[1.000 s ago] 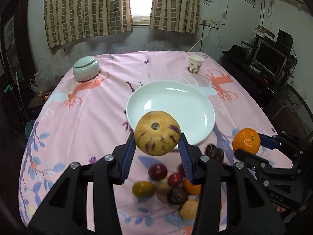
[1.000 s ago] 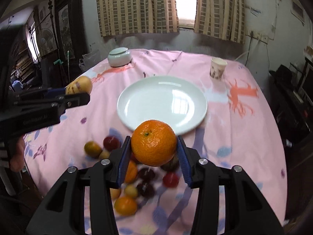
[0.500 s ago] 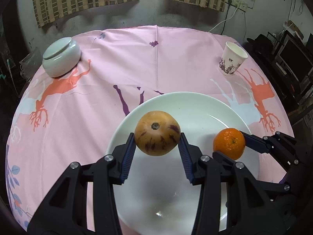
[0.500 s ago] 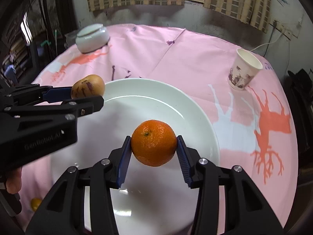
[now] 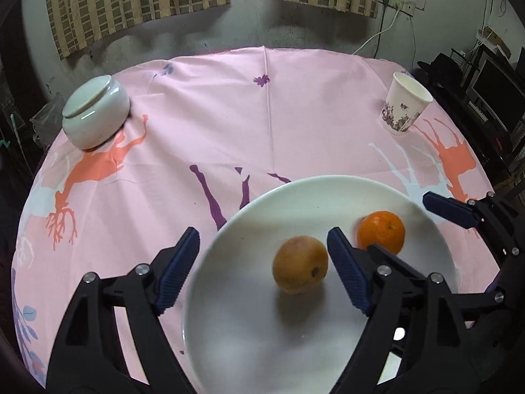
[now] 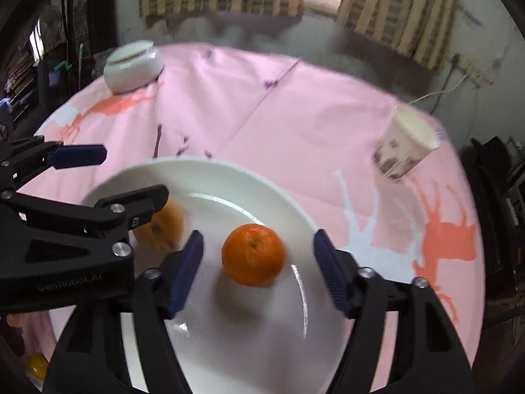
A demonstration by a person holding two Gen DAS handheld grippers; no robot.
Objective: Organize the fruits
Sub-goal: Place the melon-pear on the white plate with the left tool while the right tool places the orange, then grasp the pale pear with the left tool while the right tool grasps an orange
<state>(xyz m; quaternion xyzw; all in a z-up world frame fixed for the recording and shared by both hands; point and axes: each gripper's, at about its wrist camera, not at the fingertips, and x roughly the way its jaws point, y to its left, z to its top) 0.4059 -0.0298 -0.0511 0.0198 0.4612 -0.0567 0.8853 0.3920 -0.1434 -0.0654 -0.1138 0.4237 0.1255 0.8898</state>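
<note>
The only writing that can be read is the raised lettering "GenRoboLAI", or something very close to it, moulded in grey on the black side of the left gripper point(image 6: 108, 180) as the right wrist view shows it; the last letters are soft and hard to make out. The paper cup point(image 5: 405, 108) carries a purple printed pattern around its lower wall, but no words or numbers can be read in it. The tablecloth point(image 5: 229, 124) bears only pictures of trees and leaves, no text.
</note>
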